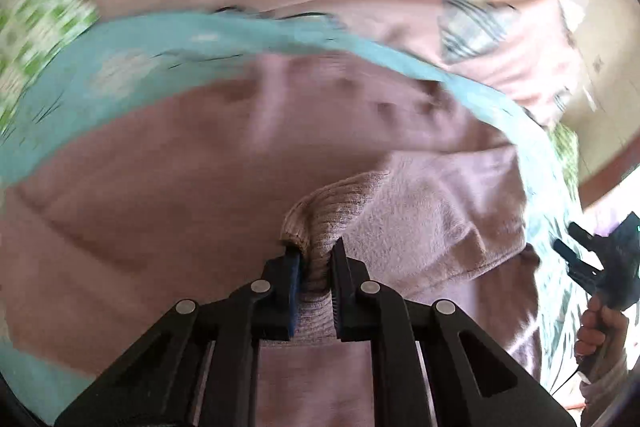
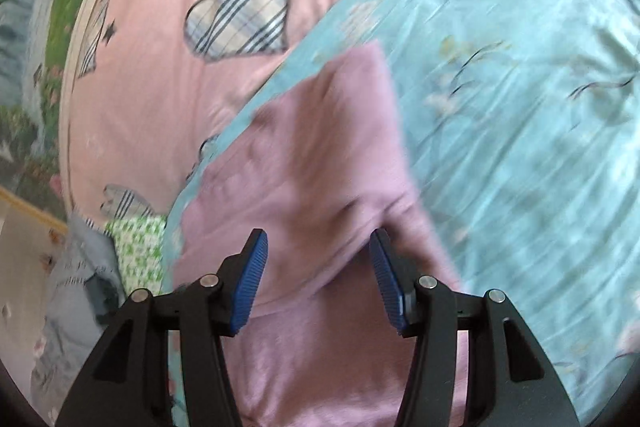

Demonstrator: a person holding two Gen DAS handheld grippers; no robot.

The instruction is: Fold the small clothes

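A pink-mauve knit garment (image 1: 432, 211) lies on a light blue floral sheet (image 1: 120, 83). My left gripper (image 1: 316, 259) is shut on the garment's ribbed cuff (image 1: 320, 227) and holds it bunched between the fingers. In the right wrist view the same garment (image 2: 304, 155) spreads under my right gripper (image 2: 318, 247), which is open with its blue pads (image 2: 250, 287) apart just above the fabric, holding nothing. The right gripper also shows at the right edge of the left wrist view (image 1: 588, 251), held in a hand.
A pink quilt (image 2: 160, 27) with plaid heart patches (image 2: 240, 11) lies beyond the blue sheet (image 2: 520, 107). A green-and-white patterned cloth (image 2: 136, 247) and a grey-blue bundle (image 2: 76, 287) sit at the left. A floral wall picture (image 2: 40, 27) is behind.
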